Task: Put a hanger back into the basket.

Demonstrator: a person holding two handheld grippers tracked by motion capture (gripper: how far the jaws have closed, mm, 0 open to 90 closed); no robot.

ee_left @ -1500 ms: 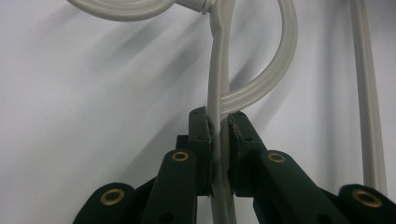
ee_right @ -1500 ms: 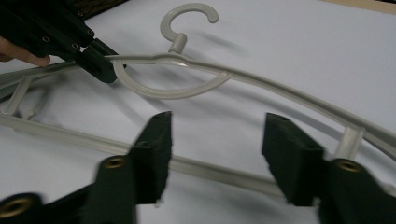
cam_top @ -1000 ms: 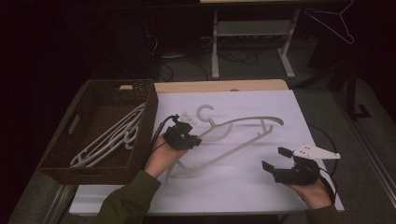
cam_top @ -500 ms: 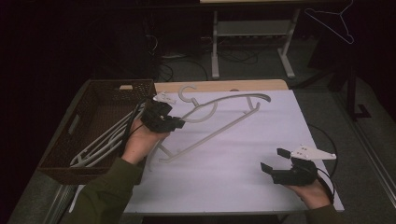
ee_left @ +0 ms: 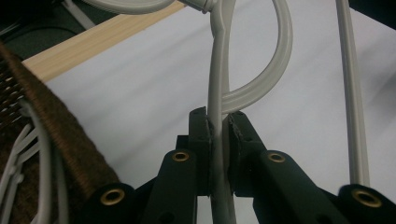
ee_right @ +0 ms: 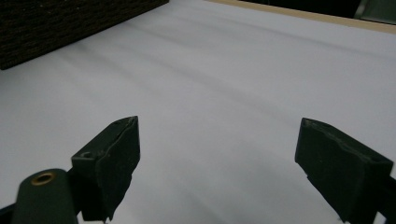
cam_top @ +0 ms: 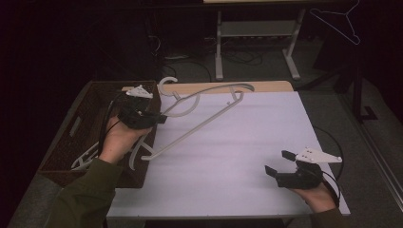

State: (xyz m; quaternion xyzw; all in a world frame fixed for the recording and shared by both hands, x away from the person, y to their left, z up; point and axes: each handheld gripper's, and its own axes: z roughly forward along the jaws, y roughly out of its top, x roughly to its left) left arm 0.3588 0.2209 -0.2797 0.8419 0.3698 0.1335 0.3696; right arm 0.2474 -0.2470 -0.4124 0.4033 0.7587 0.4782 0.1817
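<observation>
Carrying a hanger toward the basket is the step in hand, judged from how things lie. Far left: brown wicker basket (cam_top: 71, 137) at the tabletop's left edge, pale hangers (cam_top: 88, 159) already lying inside. Left claw (cam_top: 159, 118) sits just above the basket's right rim, clamped tight on the thin bar of a white plastic hanger (cam_top: 199, 123); in the left gripper view the pads pinch that bar (ee_left: 215, 140) with no gap. Hanger is lifted and tilted, hook (cam_top: 167, 85) up near the tabletop's far edge, long bar slanting down so its low end comes near the basket's right wall; whether that end touches anything cannot be told. Middle: bare white tabletop (cam_top: 237, 156), nothing on it. Right: right claw (cam_top: 278, 164) held low near the front right corner, jaws standing wide apart, nothing between them; the right gripper view has just white surface (ee_right: 219, 116) between the pads.

Next move likely calls for swinging the hanger fully over the basket's opening, lowering it flat onto the pile, then letting go. Watch the long far arm: it may catch on the rim.
</observation>
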